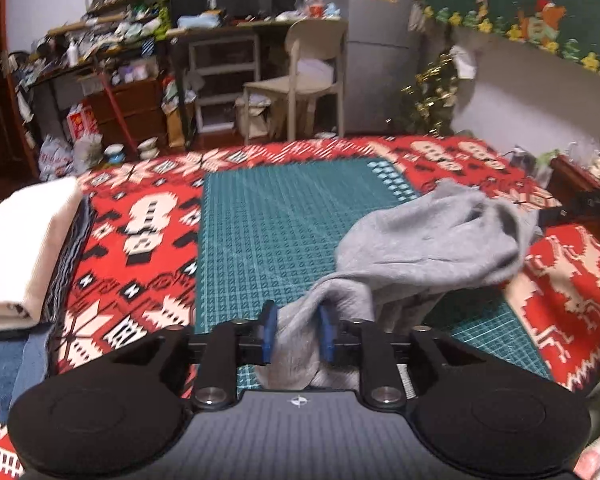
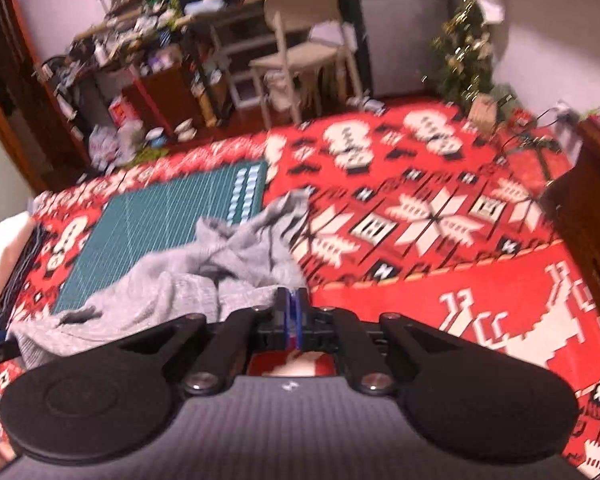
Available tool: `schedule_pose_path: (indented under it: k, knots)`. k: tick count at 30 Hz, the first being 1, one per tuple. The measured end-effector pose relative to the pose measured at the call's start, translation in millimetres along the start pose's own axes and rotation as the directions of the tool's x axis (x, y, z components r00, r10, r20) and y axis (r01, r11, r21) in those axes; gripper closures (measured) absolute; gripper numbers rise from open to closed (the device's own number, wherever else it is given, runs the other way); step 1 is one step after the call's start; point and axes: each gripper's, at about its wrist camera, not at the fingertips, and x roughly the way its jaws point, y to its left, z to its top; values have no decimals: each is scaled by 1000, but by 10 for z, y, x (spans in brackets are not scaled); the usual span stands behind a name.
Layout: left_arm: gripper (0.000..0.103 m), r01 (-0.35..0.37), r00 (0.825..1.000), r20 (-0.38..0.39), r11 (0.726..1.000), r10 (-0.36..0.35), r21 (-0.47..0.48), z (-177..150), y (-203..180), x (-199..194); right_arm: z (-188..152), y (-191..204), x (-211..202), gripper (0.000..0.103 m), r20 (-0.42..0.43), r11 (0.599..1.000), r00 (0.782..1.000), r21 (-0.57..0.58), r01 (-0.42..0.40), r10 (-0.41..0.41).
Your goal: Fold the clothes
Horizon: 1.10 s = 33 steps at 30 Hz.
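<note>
Grey garment [image 1: 428, 240] lies crumpled on the green cutting mat [image 1: 268, 220], which sits on the red patterned blanket [image 1: 140, 216]. My left claw [image 1: 298, 330] has a bunched end of that cloth between its blue pads; whether they pinch it I cannot tell. My right claw [image 2: 293, 316] is clenched on nothing, beside the garment's edge. Folded white cloth [image 1: 24, 248] is stacked at the left. I see no containers nearby.

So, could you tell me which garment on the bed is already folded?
The white garment atop the left-edge stack; the grey garment lies crumpled on the green mat, one end between the left gripper's fingers.
</note>
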Motion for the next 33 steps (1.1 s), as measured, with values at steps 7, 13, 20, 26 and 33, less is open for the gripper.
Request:
schedule_pose_path:
  k: [7, 13, 20, 26, 33]
  knots:
    - [78, -21, 999, -47, 994, 16, -104, 3, 163, 147, -66, 188, -108, 68, 11, 980, 999, -200, -27, 30]
    - [76, -52, 997, -72, 986, 41, -157, -6, 254, 230, -103, 193, -248, 46, 32, 961, 998, -273, -36, 47]
    - [75, -86, 993, -90, 984, 73, -153, -5, 243, 275, -75, 78, -272, 15, 49, 971, 999, -238, 6, 5]
    - [75, -101, 991, -98, 984, 87, -145, -3, 230, 306, -20, -222, -369, 11, 124, 995, 992, -97, 22, -10]
    - [75, -101, 991, -105, 985, 87, -141, -6, 226, 322, -38, 121, -371, 3, 147, 928, 980, -366, -69, 131]
